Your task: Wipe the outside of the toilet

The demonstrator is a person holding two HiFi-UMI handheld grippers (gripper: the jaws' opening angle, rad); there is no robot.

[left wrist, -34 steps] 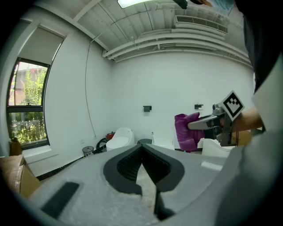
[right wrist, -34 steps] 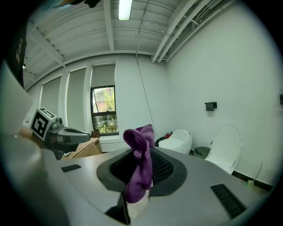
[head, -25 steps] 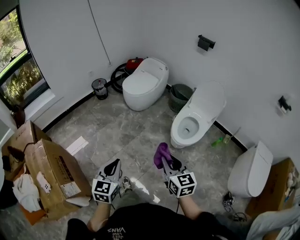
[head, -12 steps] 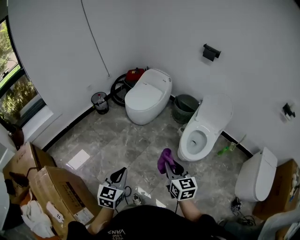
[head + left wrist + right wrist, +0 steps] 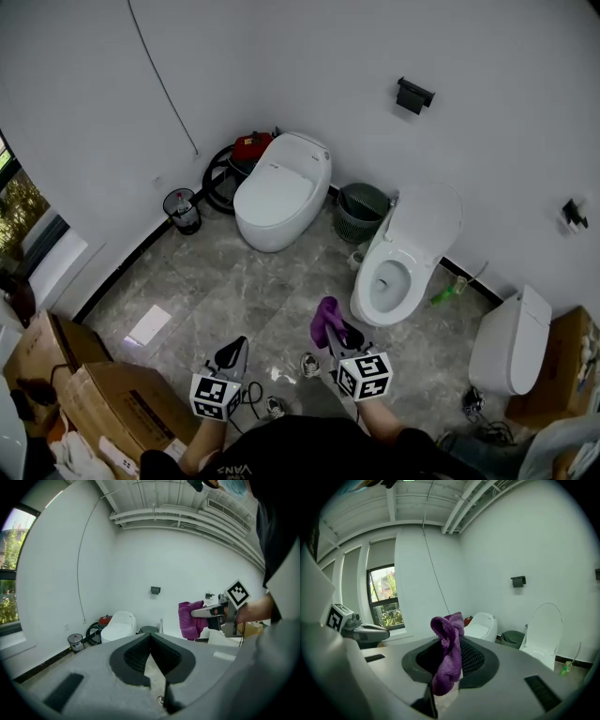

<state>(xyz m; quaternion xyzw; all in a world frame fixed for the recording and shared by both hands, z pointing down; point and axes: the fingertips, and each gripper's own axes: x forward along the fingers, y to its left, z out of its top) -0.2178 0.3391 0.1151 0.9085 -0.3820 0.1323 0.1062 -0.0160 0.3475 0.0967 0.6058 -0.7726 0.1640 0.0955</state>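
Purple cloth (image 5: 447, 667), likely soft and light, hangs bunched in the right tool's (image 5: 457, 641) pinch, with the toilet (image 5: 405, 298) ahead of it. The left tool (image 5: 151, 637) is pressed together, empty.

It's a bare washroom, with no stalls. Three white toilets stand on grey marbled floor tile (image 5: 234, 291) along white walls. The open toilet (image 5: 398, 267) has a closed toilet (image 5: 277, 192) to its left and a third toilet (image 5: 506, 342) to its right. A green basket (image 5: 361, 211) sits just left of the open toilet. A black paper holder (image 5: 413, 95) hangs on the wall above it, and cardboard boxes (image 5: 122, 412) lie well across the floor.
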